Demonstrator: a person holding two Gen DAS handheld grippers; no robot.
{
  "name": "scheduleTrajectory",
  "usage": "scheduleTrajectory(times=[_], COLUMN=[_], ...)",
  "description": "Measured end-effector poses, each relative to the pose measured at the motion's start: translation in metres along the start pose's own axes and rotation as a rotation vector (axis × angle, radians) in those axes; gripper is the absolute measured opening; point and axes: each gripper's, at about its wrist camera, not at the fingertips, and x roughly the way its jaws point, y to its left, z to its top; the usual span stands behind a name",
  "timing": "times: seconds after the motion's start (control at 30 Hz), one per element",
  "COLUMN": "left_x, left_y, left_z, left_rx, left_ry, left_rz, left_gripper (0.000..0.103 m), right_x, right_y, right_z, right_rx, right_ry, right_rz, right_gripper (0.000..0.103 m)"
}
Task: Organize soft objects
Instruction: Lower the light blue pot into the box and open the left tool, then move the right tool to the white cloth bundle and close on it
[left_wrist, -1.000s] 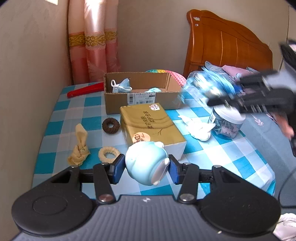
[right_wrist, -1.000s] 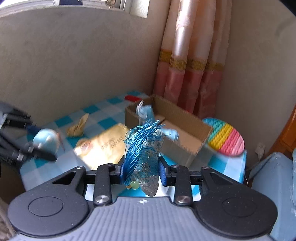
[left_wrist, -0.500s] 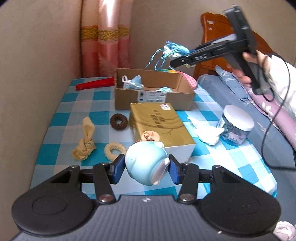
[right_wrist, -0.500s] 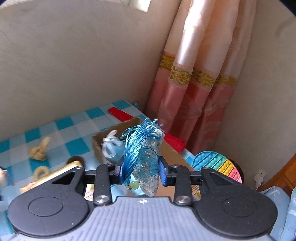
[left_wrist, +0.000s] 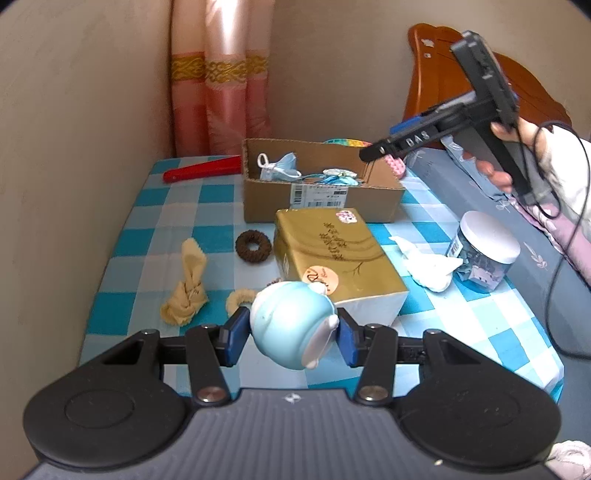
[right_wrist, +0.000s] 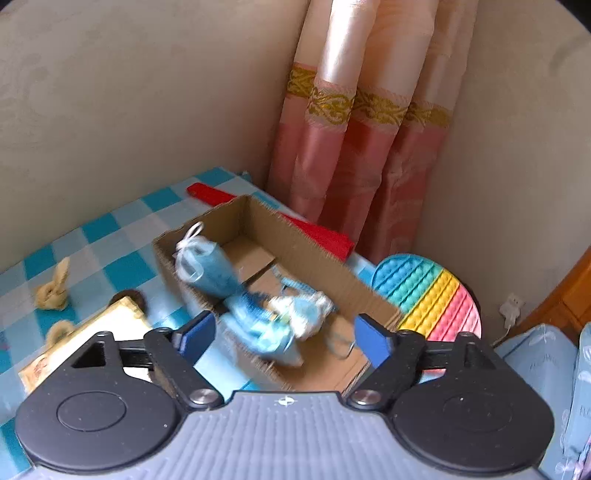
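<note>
A round pale-blue plush toy (left_wrist: 291, 334) is pinched between the fingers of the left gripper (left_wrist: 290, 338), held above the blue-and-white checked tabletop (left_wrist: 155, 206). Ahead of those fingers a gold rectangular box (left_wrist: 332, 254) is seen. The fingers of the right gripper (right_wrist: 284, 338) are spread wide, and beyond them a blue tasselled fabric pouch (right_wrist: 280, 317) lies inside the open brown cardboard box (right_wrist: 303, 251), beside a light-blue face mask (right_wrist: 207, 267)
</note>
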Motion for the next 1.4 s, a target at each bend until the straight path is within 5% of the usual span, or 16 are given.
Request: scheduleTrajectory(times=[0.13,0.6,1.13,1.23,1.33,1.4], left_x=[0.0,0.019,0.125,0.15,0.171,0.176], left_y=[-0.003,-0.02,-0.049,-0.051,-0.045,-0.039], left_z=[0.007,0.066,0.172,0.185,0.195,0.196], left_rx=[0.031,0.166,0.273,0.275,0.252,0.229], left_ry=[0.0,-0.022,0.066,0.081,0.092,0.101], left_rz=[-0.008,-0.023,-0.026,0.003,0.059,0.086], left_gripper=[0.048,0.048,0.049,0.056,0.081,0.082], right_x=[-0.023,-0.059,-0.074,-0.075,-0.077,-0.08], right_y=[0.015,0.042,0.058,0.06,0.059,0.059], right_z=[-0.012,-0.057,-0.088,-0.09,-0.09,-0.09], right_rx=[0.036,0.302,0.448,0.448,0.467,0.471], right_ry=[-0.002,0.053,0.087,0.09,0.081,0.072], right_rz=[0.012,-0.043,-0.17,-0.181,-0.173,-0.161], right_gripper=[0.103,0.103,0.103,0.103,0.103,0.103])
